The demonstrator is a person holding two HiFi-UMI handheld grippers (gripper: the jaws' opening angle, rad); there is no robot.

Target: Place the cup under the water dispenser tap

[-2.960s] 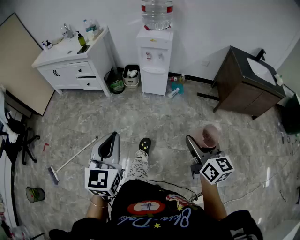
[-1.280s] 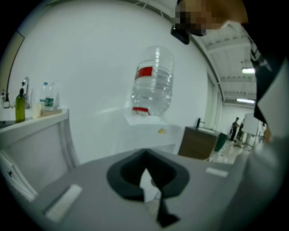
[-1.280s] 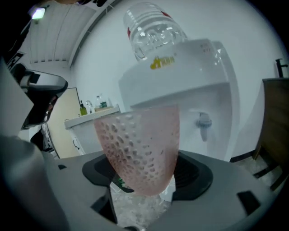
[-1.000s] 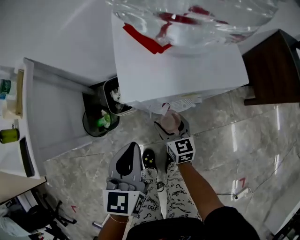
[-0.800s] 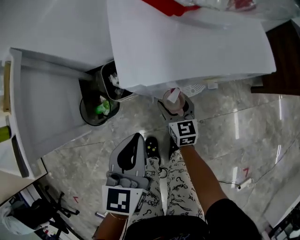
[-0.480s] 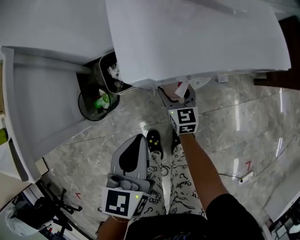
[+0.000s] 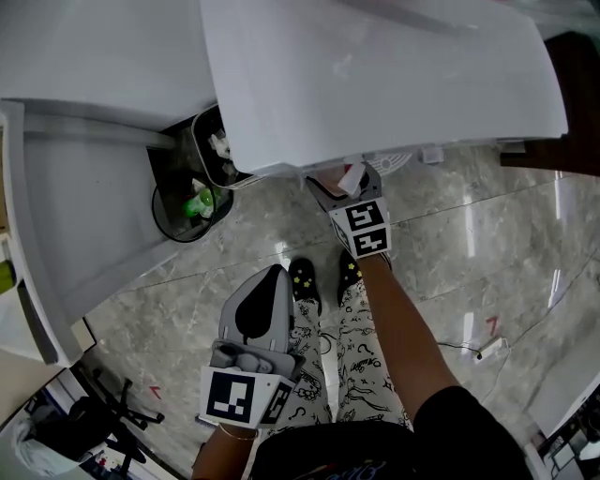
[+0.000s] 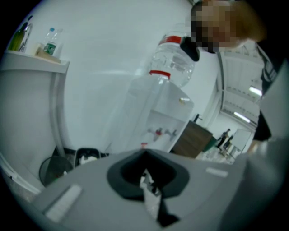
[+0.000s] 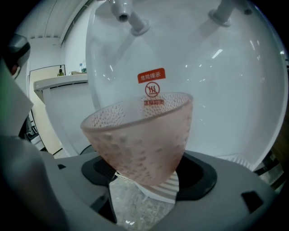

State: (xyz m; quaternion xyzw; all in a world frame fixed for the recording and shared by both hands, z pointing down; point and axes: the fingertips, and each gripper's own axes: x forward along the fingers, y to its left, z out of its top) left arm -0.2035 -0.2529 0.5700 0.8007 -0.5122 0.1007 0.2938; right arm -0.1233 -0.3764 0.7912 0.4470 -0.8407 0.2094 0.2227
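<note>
A pink, dimpled, see-through cup (image 9: 140, 135) stands upright in my right gripper (image 9: 145, 191), which is shut on its base. It sits in front of the white water dispenser (image 9: 203, 90), below and between two taps (image 9: 128, 13), near a red warning label (image 9: 152, 76). In the head view my right gripper (image 7: 339, 190) reaches under the dispenser's (image 7: 375, 84) overhang, and only a sliver of the cup (image 7: 352, 177) shows. My left gripper (image 7: 267, 278) hangs back by the person's legs, shut on nothing. The left gripper view shows the dispenser (image 8: 158, 122) and its bottle (image 8: 174, 63) from farther off.
A round black bin (image 7: 186, 204) and a smaller bin (image 7: 217, 145) stand left of the dispenser, beside a white cabinet (image 7: 75, 216). A dark wooden cabinet (image 7: 574, 108) is on the right. A power strip and cable (image 7: 487, 349) lie on the marble floor.
The person has walked up to the dispenser. In the last second my right gripper carried the cup forward under the dispenser's front; the left gripper stayed low and back.
</note>
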